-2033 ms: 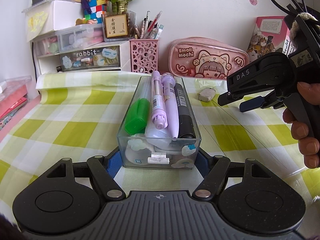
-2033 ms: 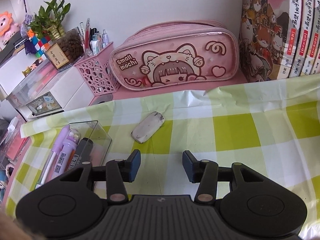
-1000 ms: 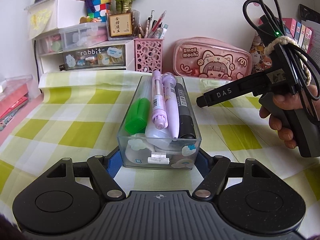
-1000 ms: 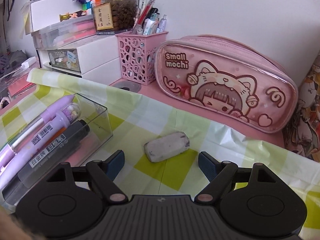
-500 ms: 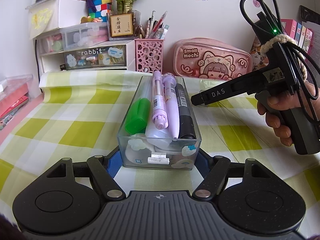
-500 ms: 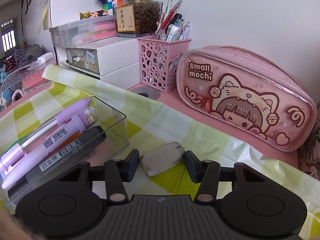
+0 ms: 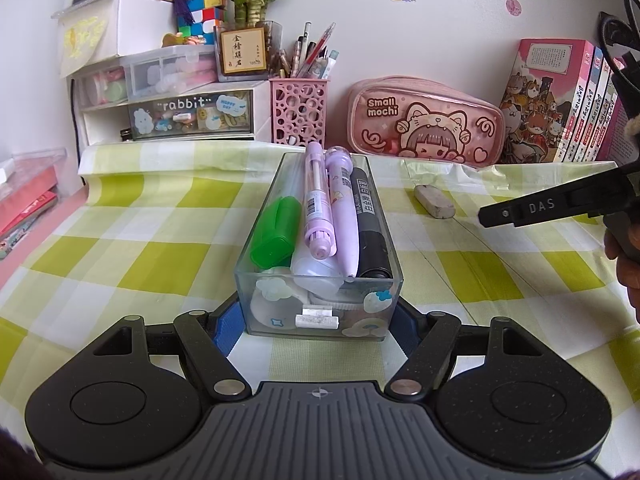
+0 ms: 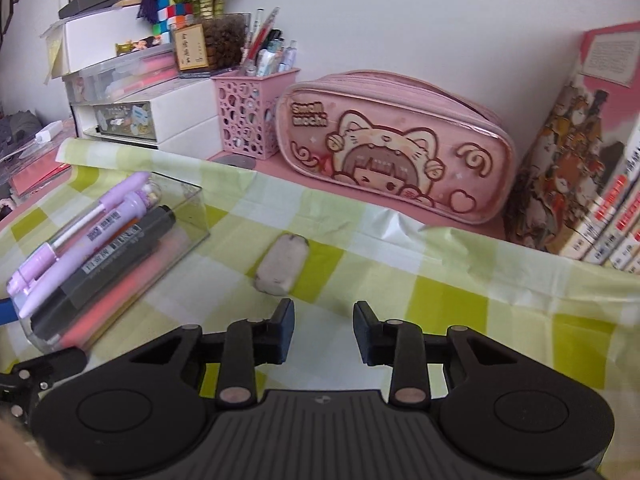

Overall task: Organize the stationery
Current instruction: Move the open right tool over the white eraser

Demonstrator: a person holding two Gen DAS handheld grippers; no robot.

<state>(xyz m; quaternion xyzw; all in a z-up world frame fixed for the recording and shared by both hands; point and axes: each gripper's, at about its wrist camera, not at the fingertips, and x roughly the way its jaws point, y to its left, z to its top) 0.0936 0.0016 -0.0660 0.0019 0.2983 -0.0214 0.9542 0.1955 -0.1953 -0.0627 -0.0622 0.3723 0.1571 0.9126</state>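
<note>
Lying apart on glossy checked cloth (image 8: 440, 300), smudged rounded eraser (image 8: 282, 264)

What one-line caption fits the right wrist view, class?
Right gripper, jaws just narrowing around nothing, short of the eraser on the checked cloth beside the clear pen box.

left gripper (image 7: 318, 320): low at the table, jaws clamped on the near end of the clear box (image 7: 320, 304)
right gripper (image 8: 323, 330): tilted down, jaws have just been closing — a gap left, nothing between the pads
hand (image 7: 626, 264): grips the right gripper's handle — fingers curled
</note>
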